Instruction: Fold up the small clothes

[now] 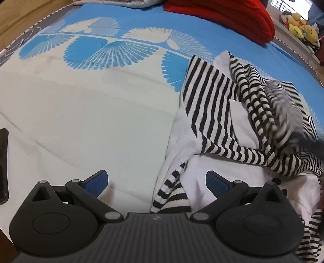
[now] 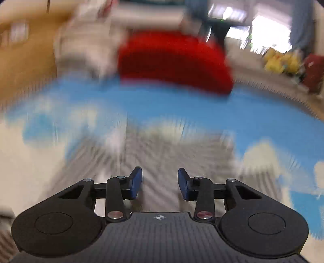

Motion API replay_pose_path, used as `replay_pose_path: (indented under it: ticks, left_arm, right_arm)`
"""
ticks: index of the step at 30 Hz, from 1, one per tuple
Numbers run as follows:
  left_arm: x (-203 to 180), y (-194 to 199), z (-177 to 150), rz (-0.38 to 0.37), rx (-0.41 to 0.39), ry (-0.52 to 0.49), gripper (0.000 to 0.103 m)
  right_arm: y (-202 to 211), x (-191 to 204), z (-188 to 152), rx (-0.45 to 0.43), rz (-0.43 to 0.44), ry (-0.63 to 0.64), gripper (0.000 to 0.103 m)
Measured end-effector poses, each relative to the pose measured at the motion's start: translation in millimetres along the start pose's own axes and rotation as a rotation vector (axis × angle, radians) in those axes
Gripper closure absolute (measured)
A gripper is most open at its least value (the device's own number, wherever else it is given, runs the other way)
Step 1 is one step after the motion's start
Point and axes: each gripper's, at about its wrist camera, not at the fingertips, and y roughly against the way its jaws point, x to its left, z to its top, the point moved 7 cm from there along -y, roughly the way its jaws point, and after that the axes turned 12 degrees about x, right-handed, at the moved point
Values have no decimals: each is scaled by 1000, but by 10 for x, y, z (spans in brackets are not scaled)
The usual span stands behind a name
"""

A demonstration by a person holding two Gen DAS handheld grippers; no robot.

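The striped shirt lies crumpled on the bed. The left hand-held gripper gapes wide over its edge; the right hand-held gripper is half-open, empty, its view blurred.

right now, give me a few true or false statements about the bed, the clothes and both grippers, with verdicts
1. The left gripper is open and grips nothing. True.
2. The black-and-white striped garment is folded into a neat square. False: it lies crumpled, with white fabric showing through.
3. A red pillow lies at the far end of the bed. True.
4. The bedsheet is plain green. False: it is white and blue with a fan-shaped leaf print.
5. The right gripper is clamped on the red pillow. False: it is open with a gap between its blue pads, and the pillow is far ahead.
6. Yellow plush toys sit beyond the bed. True.
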Motion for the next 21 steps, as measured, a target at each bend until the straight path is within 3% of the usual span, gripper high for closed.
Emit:
replay_pose_path:
  ticks: [1,2,3,4,6,8,10,13,17,21]
  left_arm:
    - [3,-11,6,4,0,0,0]
    - [10,-21,16,6,0,1,0]
    - [23,-25,21,5,-2,4,0]
    - [41,-23,24,5,-5,7,0]
    - [55,6,28,-6,-23,1,0]
    - [39,70,9,-32,-55,-23,0]
    - [-33,152,-68,-61,-93,-91,0]
    - [-137,250,-287,-98,-123,-190,0]
    - [-257,320,-690,-102,-136,-279,0]
    - [-262,249,-1116,-63,-111,-289,0]
  right_arm:
    - [-273,93,-229,108,-12,30,65]
    - [-414,144,-454,153,-29,61,62]
    - [-345,192,-542,18,-69,97,61]
    - [-267,236,-583,-11,-102,153,60]
    - [16,187,-621,-13,-69,106,55]
    - [447,23,-708,-60,8,-18,38]
    - [859,-188,-927,-87,4,-95,24]
    - [1342,-577,-1502,-91,-91,-162,22]
    - [1675,-1024,-2320,-28,-202,-273,22]
    - [1801,-1046,-2876,1,-178,-340,22]
